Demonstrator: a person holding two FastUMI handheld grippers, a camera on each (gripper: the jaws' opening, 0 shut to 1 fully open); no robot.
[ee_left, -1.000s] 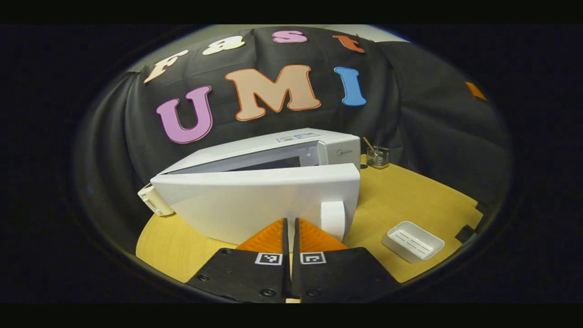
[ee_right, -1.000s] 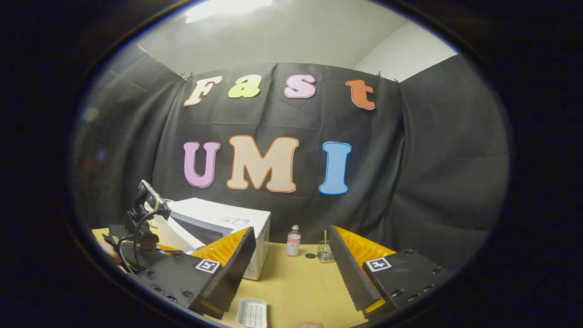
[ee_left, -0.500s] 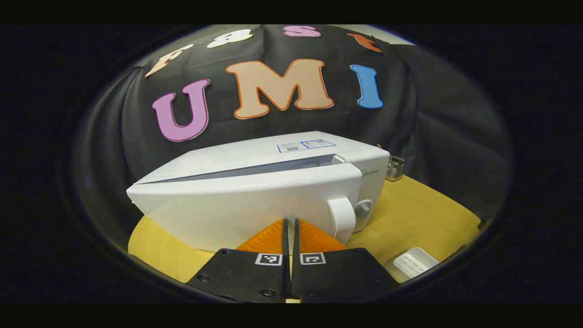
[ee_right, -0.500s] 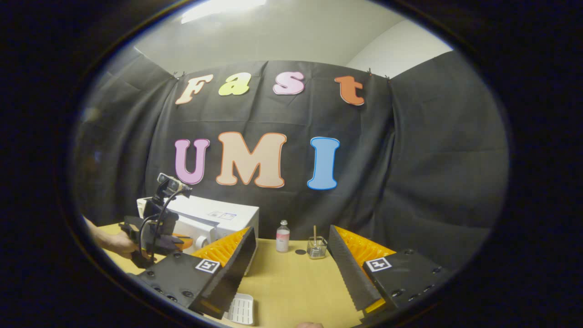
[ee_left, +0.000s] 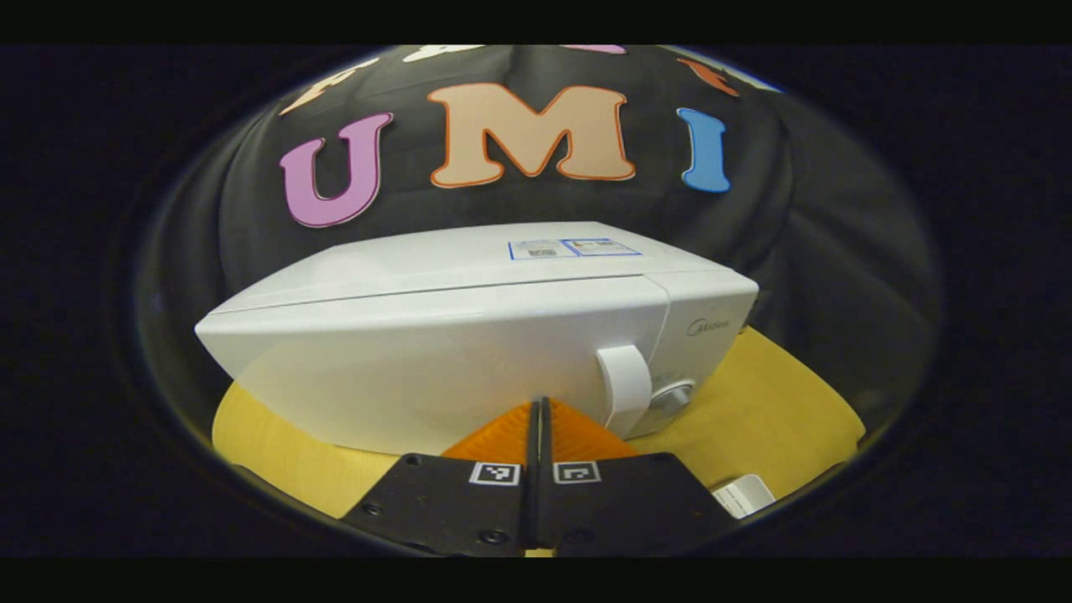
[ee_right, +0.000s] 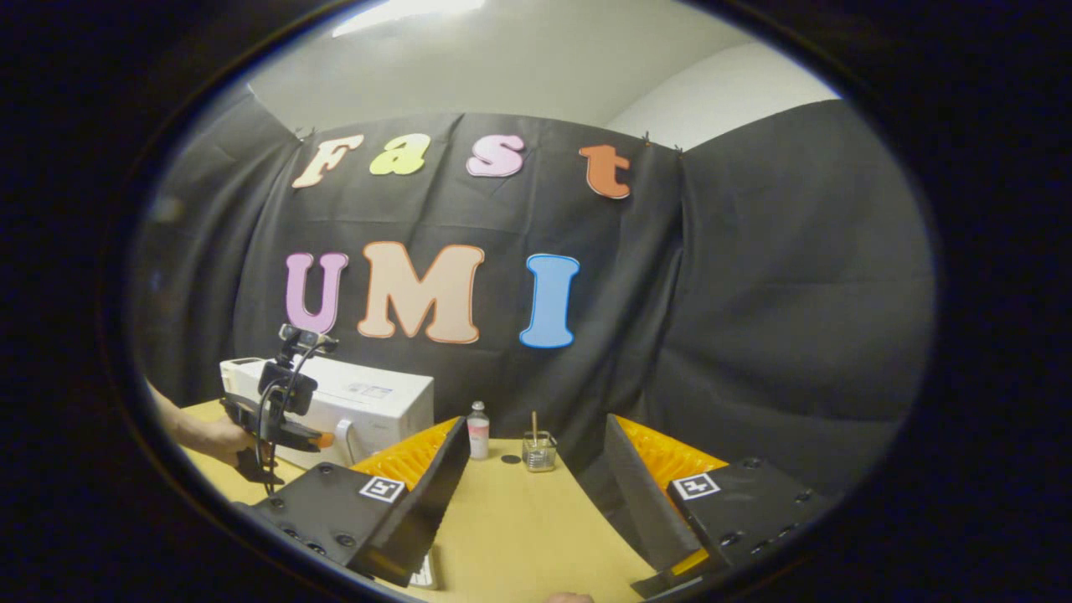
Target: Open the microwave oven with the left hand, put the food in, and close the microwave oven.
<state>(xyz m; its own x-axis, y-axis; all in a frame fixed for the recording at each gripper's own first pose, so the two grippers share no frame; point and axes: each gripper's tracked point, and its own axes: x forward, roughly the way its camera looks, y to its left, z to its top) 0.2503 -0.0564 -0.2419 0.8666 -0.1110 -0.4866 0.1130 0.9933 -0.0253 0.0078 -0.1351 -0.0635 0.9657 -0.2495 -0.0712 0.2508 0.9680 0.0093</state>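
Both claws empty: left claw closed against microwave door; right claw agape, bottle beyond.

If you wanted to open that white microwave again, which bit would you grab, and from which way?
Grab the white loop handle on the microwave door's right edge, beside the round knob. It stands upright and sticks out from the flat door front, so I'd probably come straight in from the front with the jaws open sideways, one each side.
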